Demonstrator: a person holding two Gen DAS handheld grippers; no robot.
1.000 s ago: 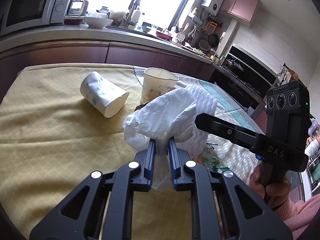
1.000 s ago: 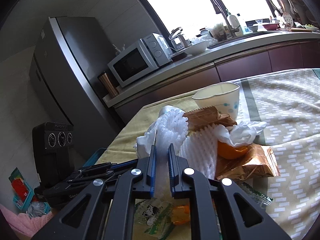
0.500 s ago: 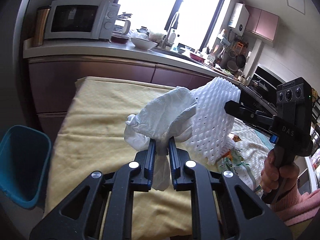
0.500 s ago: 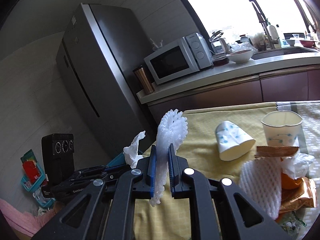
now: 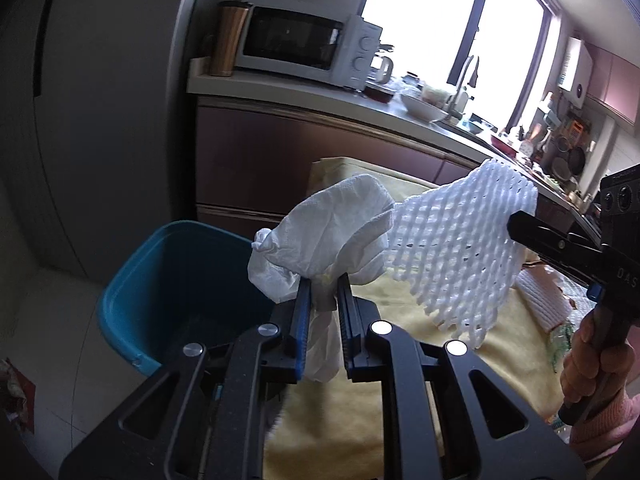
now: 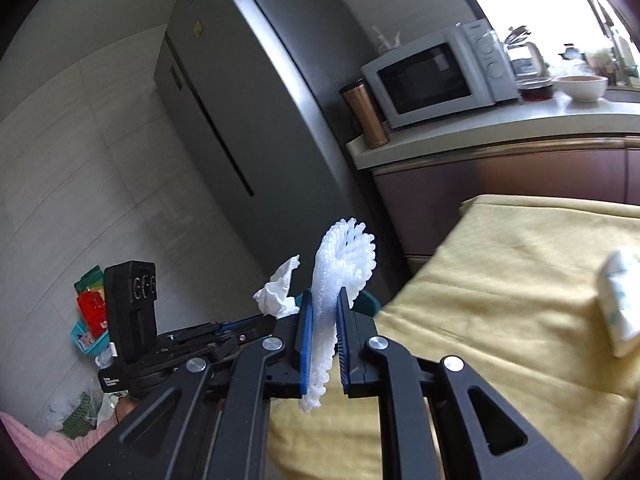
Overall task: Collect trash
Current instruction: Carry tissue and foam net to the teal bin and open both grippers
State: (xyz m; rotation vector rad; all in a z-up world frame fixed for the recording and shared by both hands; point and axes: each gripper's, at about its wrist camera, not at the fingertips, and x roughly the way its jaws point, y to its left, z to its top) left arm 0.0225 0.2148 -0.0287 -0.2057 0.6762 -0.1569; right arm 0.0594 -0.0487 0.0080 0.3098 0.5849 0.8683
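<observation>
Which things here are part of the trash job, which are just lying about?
Job:
- crumpled tissue, in left hand-held gripper
- foam fruit net, in right hand-held gripper
- blue bin

Lying about:
- microwave
- copper tumbler
- white bowl

The bin [image 5: 168, 280] is standing on the floor [image 5: 52, 320], just beside the end of the cloth-covered worktop [image 5: 400, 380], to its left in the left wrist view. The left gripper [image 5: 323, 300] is holding the crumpled tissue [image 5: 332, 236] over the worktop's corner next to the bin's rim. To its right, the right gripper [image 6: 323, 312] is holding the foam net [image 5: 460, 252] above the worktop. Behind them, the microwave [image 5: 304, 46] is sitting on the counter [image 5: 320, 92], with the fridge [image 6: 248, 120] further left.
</observation>
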